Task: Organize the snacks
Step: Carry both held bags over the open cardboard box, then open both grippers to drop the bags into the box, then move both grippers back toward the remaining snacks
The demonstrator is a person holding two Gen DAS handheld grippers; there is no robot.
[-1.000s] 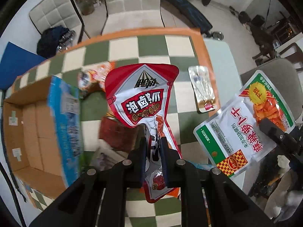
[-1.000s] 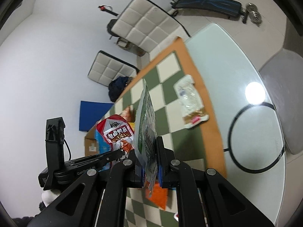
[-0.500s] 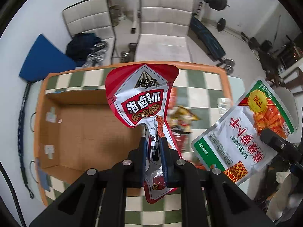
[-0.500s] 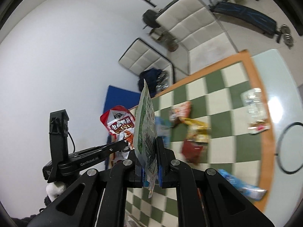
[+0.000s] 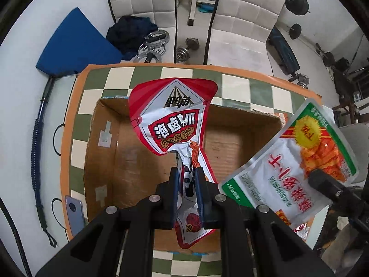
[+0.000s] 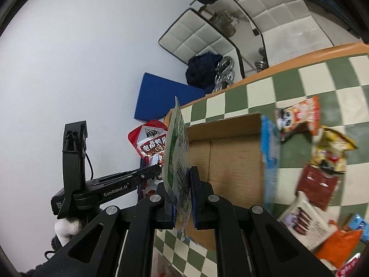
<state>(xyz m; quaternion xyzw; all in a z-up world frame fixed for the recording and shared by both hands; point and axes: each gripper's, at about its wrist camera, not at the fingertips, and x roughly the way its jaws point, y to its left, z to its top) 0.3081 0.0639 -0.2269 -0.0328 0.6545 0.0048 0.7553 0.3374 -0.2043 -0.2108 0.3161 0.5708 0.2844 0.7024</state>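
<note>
The left gripper (image 5: 187, 191) is clamping the lower end of a red-and-white pouch (image 5: 171, 117) printed with Chinese characters, holding it up over the open cardboard box (image 5: 129, 161). The right gripper (image 6: 181, 198) is pinching a green-and-white pouch (image 6: 176, 152), edge-on here; only the left view is showing its Chinese-lettered face. "GenRobot.AI" is reading on the left gripper's body. Loose snack packs (image 6: 322, 161) are lying beyond the box on the checkered tablecloth (image 6: 322, 78), seen only from the right.

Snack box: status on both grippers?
Left gripper shut on red pouch, above open cardboard box. Right gripper shut on green-white pouch, beside it. Box looks empty; nothing blocking.
</note>
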